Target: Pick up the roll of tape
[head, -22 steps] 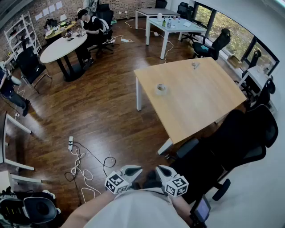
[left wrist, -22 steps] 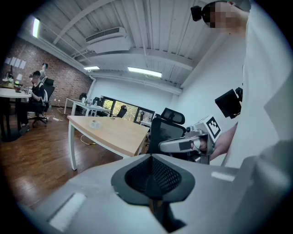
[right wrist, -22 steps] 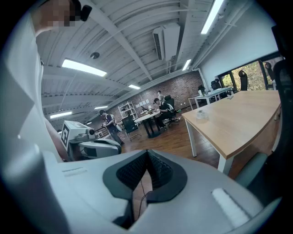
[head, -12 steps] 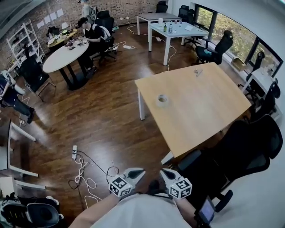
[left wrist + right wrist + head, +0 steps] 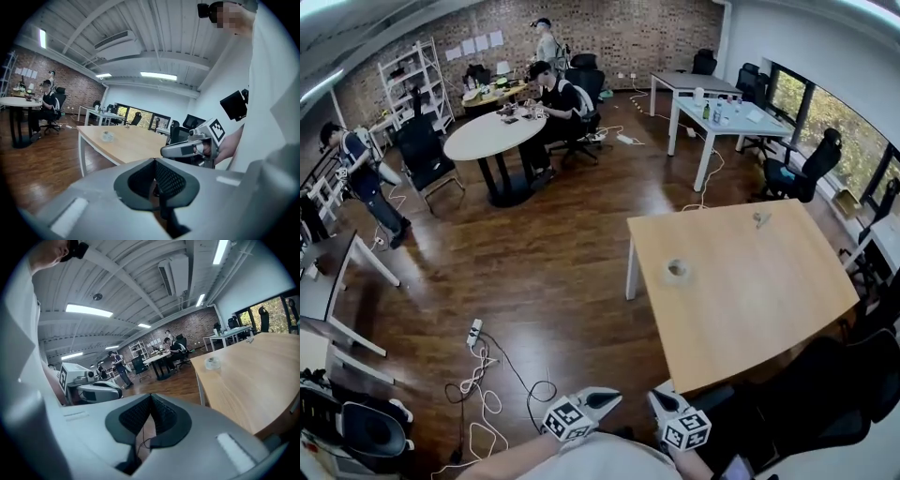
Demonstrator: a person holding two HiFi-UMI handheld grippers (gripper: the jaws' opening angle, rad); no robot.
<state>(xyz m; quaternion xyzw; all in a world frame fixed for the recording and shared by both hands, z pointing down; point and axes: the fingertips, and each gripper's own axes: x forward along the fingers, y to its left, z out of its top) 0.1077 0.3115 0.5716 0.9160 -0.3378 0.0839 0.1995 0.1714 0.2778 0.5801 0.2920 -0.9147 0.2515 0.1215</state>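
From above, the head view counts two hand-held grippers at six o'clock, the left hand-held gripper (image 5: 605, 400) and the right hand-held gripper (image 5: 664, 403), side by side and close to the person's body, each with its marker cube. One wooden bench (image 5: 759, 309) fills the three o'clock side, and on it lies one roll of tape (image 5: 677, 270), flat, near the bench's nine o'clock edge, at about one o'clock from both grippers and well apart from them. One small object (image 5: 761, 218), too small to name, sits toward the bench's twelve o'clock end. Three people show: a seated person (image 5: 551, 94), a standing person (image 5: 546, 37) behind, and another person (image 5: 356, 173) at nine o'clock. Only this view shows the power strip (image 5: 473, 331) and loose cables on the floor. The left gripper view adds what the head view cannot: this hand-held gripper is clenched, pads pressed together on nothing, with the right one beside it at three o'clock and the tape far off at ten o'clock. The right gripper view shows its own jaws clenched and empty likewise, the left one at nine o'clock, the tape at two o'clock.
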